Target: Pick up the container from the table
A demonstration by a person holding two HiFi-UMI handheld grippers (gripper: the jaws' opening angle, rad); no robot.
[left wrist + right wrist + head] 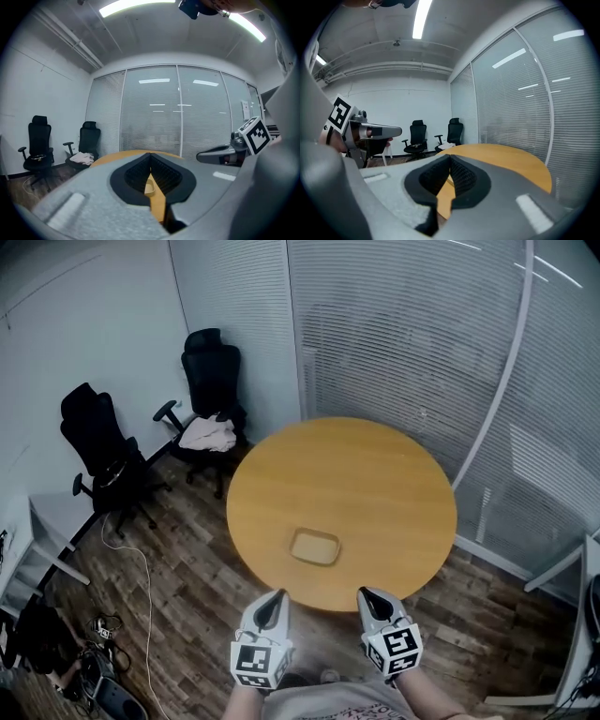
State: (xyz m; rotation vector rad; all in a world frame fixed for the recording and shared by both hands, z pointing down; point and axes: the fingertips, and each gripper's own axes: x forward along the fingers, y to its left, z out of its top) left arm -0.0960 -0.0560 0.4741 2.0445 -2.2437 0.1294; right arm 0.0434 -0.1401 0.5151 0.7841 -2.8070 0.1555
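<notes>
Both grippers are empty with their jaws closed tip to tip: the left gripper (274,601) and the right gripper (369,596) hover just off the near edge of the round table (375,474). Ahead of them and between the two lies the shallow tan container (314,547), close to that edge. Its long side runs crosswise, and it sits slightly nearer the left gripper. Either gripper would need to open before closing on its rim.

Open way over near edge of round orange wooden table (375,474) to shallow tan container (315,547), black office chairs (211,367) well apart
</notes>
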